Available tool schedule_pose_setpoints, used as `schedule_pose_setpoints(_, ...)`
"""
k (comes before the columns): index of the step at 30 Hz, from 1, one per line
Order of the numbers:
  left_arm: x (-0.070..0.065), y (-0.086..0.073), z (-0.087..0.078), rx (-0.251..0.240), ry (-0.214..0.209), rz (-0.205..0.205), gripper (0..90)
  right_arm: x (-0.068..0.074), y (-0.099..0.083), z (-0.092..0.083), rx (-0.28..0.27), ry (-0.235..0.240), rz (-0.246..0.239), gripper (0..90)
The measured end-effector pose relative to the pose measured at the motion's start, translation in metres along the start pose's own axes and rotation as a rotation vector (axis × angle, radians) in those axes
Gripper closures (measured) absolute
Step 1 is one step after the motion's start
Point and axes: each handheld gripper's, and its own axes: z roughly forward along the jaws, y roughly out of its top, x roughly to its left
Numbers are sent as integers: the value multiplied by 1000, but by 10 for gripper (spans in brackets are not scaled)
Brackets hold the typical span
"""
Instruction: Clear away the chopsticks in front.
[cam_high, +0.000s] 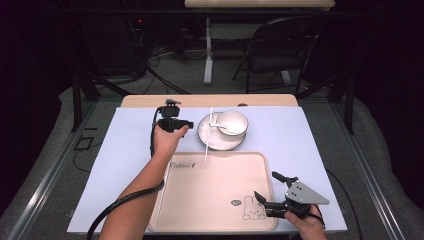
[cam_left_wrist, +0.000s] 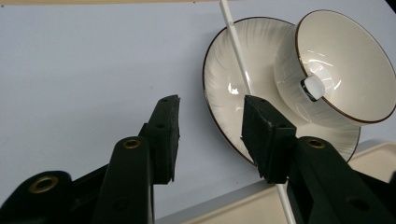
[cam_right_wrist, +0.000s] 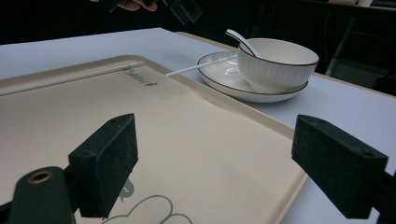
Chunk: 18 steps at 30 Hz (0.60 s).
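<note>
A white plate (cam_high: 210, 139) with a dark rim holds a white bowl (cam_high: 235, 119), and a white spoon (cam_high: 225, 129) lies in the bowl. A thin white stick (cam_high: 207, 142) rests across the plate's left side, its near end on the beige tray (cam_high: 215, 200). My left gripper (cam_high: 176, 121) hovers just left of the plate. In the left gripper view it (cam_left_wrist: 211, 100) stands open, the plate's rim (cam_left_wrist: 219, 116) showing between its jaws and the stick (cam_left_wrist: 236, 42) running behind the right one. My right gripper (cam_high: 267, 186) (cam_right_wrist: 215, 140) is open over the tray's near right corner, with nothing in it.
A pale sheet (cam_high: 125, 150) covers the table, with its wooden edge (cam_high: 150, 101) at the back. A rabbit drawing (cam_high: 252, 210) marks the tray. Beyond the table stand a dark chair (cam_high: 280, 45) and a white table leg (cam_high: 207, 55).
</note>
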Motion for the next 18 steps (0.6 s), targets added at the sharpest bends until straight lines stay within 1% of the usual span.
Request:
schedule_pose_setpoints(5, -5, 1, 5, 8, -14, 0, 605, 0, 0, 0, 0, 0, 0, 140)
schedule_pose_setpoints(8, -9, 2, 10, 17, -29, -3, 619, 0, 0, 0, -1, 1, 0, 141)
schedule_pose_setpoints(13, -13, 1, 20, 29, -50, -25, 653, 0, 0, 0, -1, 3, 2, 140)
schedule_pose_setpoints(18, -17, -1, 29, 41, -52, -32, 672, 0, 0, 0, -2, 4, 2, 140)
